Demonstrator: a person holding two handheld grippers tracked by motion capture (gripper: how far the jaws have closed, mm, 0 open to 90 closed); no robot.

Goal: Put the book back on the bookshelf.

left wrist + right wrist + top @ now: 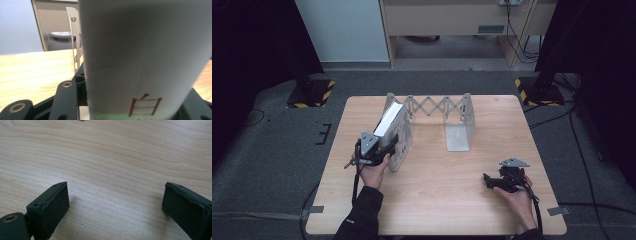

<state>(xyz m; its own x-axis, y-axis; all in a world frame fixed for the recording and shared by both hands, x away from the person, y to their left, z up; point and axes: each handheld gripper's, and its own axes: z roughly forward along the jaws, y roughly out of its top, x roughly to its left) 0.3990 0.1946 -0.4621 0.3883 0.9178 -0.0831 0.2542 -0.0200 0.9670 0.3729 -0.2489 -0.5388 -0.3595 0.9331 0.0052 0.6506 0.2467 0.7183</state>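
One book [391,122] stands tilted against the expanding rack's [437,107] left end plate, clamped in the left tongs [388,145], while the right tongs [490,181] rest gaping and empty on the worktop [437,200], well apart.

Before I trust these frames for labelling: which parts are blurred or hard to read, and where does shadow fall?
Left gripper view: the white book sits so close that its cover and red characters are soft, while the metal bookend behind looks sharper. Right gripper view: wood grain of the table is crisp, with faint shadows beside each jaw. High view: even light, dark surroundings.
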